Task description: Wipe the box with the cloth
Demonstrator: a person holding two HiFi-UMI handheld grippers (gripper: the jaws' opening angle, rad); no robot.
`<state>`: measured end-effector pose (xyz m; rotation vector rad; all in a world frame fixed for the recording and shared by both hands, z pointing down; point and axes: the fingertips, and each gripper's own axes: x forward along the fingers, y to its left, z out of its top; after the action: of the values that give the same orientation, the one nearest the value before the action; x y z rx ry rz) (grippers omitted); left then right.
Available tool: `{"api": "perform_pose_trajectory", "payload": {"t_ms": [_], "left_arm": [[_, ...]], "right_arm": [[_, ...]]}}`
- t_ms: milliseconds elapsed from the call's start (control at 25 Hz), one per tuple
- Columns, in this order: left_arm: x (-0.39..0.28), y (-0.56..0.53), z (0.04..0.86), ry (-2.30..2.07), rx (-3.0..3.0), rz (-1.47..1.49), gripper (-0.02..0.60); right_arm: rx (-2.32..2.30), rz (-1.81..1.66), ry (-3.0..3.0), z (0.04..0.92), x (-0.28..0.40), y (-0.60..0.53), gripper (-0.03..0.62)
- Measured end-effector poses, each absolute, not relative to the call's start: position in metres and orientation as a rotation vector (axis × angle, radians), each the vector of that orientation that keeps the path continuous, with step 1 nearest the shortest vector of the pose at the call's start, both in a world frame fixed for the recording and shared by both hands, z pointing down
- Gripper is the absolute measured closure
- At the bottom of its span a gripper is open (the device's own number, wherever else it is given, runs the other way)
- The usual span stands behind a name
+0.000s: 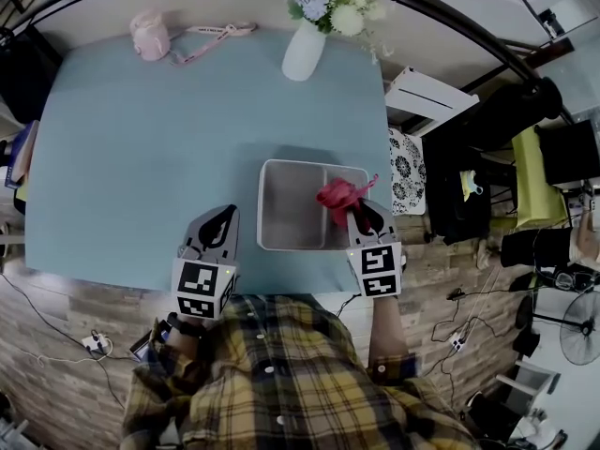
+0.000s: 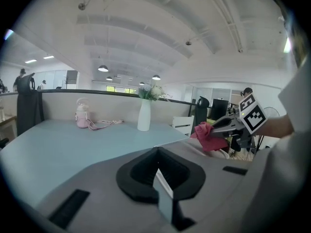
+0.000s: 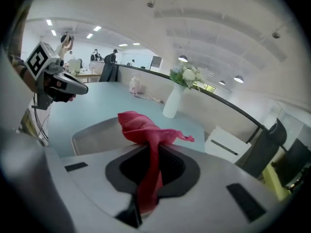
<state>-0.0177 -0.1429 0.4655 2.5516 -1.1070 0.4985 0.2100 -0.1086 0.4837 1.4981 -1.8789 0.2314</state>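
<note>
Presently, right tool (image 1: 362, 211) clamped on red cloth (image 1: 338, 195) over box (image 1: 266, 206) rim, left tool (image 1: 225, 216) closed, empty, beside it

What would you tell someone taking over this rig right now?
Right gripper: shut on the red cloth, bunched at its tips over the right side of the box.
Left gripper: shut, empty, on the near-left side of the box, apart from it.
The box sits open at the near edge of the table.
Done: cloth is in the grip.
Left: wipe the box; contact cannot be confirmed.
</note>
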Motion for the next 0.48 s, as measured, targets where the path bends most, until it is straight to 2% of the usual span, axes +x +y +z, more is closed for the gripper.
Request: {"api": "perform_pose_trajectory", "payload": {"t_ms": [480], "left_arm": [[-0.064,-0.140,0.469,-1.263,2.451,0.491,0.588]], "right_arm": [[1.153,0.222,-2.177,0.492,0.070,-0.110,0.548]]}}
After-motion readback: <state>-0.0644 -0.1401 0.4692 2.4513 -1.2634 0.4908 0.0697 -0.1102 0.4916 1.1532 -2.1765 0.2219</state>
